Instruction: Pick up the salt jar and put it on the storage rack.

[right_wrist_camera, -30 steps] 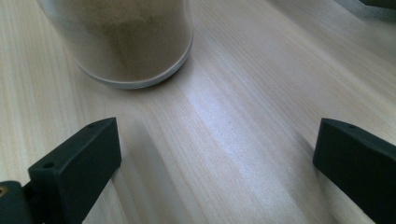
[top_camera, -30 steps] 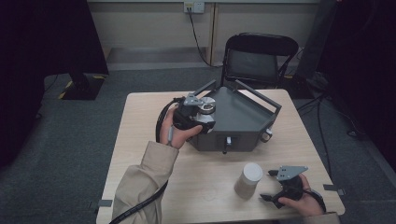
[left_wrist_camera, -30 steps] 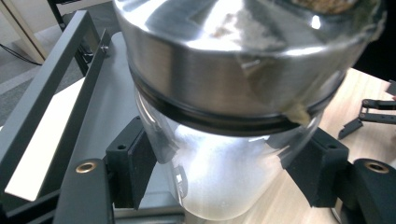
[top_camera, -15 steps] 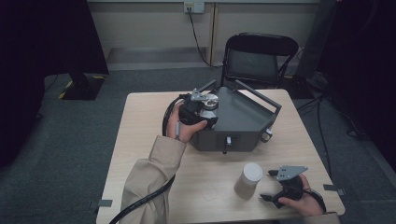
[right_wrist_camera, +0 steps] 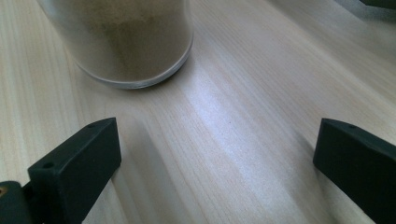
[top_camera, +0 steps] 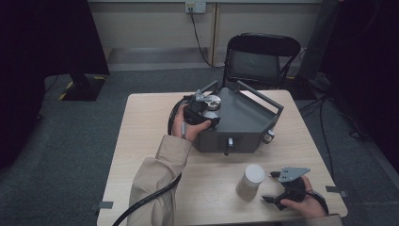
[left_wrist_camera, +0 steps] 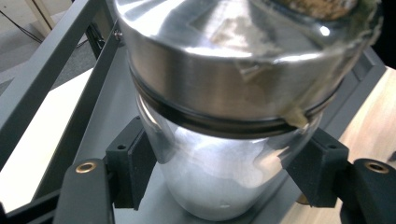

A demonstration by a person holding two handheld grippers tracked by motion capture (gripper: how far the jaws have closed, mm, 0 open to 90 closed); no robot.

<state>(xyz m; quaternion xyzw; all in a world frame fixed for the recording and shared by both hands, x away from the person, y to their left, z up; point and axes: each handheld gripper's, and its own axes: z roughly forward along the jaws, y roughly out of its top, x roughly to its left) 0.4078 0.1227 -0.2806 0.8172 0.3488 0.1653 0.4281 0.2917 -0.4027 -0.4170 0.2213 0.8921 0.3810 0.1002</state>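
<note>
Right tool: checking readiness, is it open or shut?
Open. The right tool has its jaws wide apart over bare table, nothing between them.

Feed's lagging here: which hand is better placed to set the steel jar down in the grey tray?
Left. Its fingers already clamp the steel jar over the grey tray. The right gripper rests open beside the other jar.

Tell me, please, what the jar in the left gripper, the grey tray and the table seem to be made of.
Jar: clear body, probably glass, with a polished metal-looking lid that shows mirror reflections.
Tray: likely painted metal, matte dark grey, with thin straight rails.
Table: light wood or wood-look laminate, smooth, with visible grain lines.
</note>
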